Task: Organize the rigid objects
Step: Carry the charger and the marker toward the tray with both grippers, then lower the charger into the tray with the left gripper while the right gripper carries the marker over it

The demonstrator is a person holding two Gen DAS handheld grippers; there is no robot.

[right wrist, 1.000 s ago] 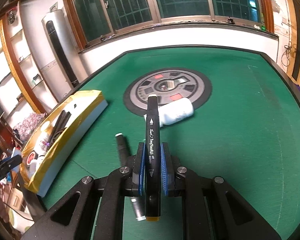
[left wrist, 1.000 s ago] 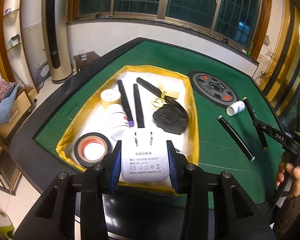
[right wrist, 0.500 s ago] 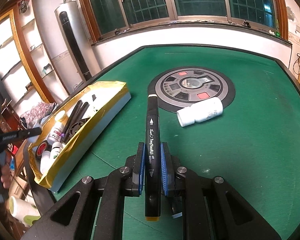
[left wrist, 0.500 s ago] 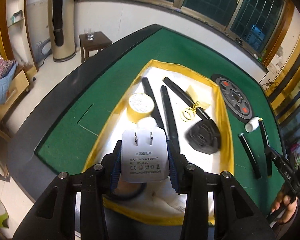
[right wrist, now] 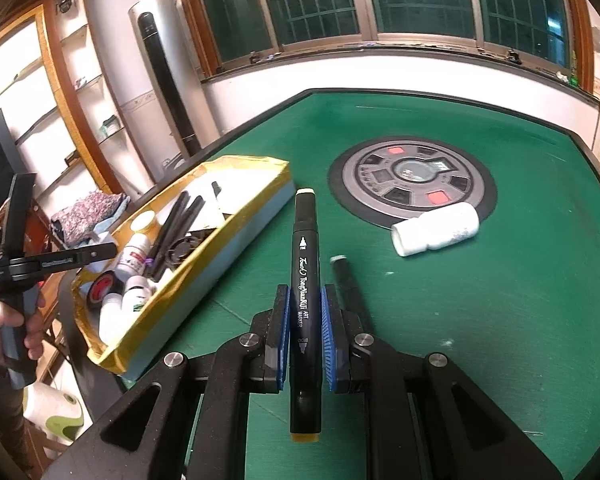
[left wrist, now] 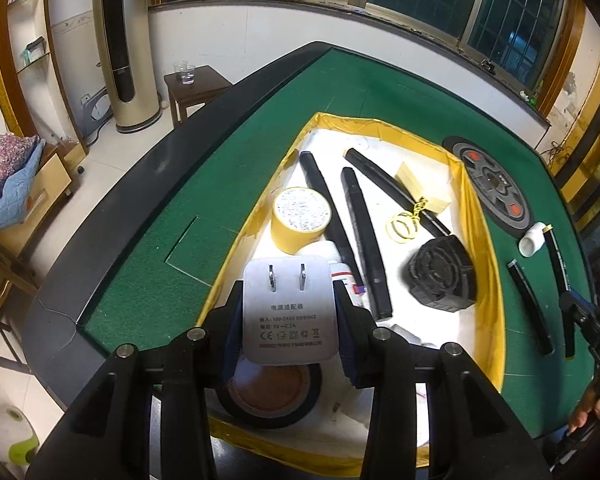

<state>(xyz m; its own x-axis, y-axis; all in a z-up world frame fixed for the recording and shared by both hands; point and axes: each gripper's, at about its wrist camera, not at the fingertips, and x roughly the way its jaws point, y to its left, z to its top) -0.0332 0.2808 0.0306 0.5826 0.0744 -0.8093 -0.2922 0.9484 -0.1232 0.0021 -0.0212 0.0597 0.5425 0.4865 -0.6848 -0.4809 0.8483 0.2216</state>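
Observation:
My left gripper [left wrist: 288, 312] is shut on a white power adapter [left wrist: 288, 312], held prongs-up over the near end of the yellow-rimmed tray [left wrist: 480, 248]. In the tray lie a yellow tape roll [left wrist: 300, 218], a black tape roll [left wrist: 268, 394], three black markers [left wrist: 364, 240], a black fan [left wrist: 440, 276], a gold keyring [left wrist: 402, 226] and a white bottle [left wrist: 342, 268]. My right gripper [right wrist: 305, 316] is shut on a black art marker [right wrist: 305, 304], above the green felt right of the tray [right wrist: 236, 240]. Another black marker [right wrist: 346, 284] lies on the felt behind the right fingers.
A white bottle [right wrist: 436, 230] lies on its side beside the round grey centre disc [right wrist: 412, 180] of the green table [right wrist: 500, 320]. Two black markers [left wrist: 528, 304] rest on the felt right of the tray. A person's hand [right wrist: 4, 332] holds the left gripper's handle.
The left gripper carried the adapter forward and down, from the tray's near rim to over its contents. The right gripper lifted and turned left with its marker, bringing the tray further into view.

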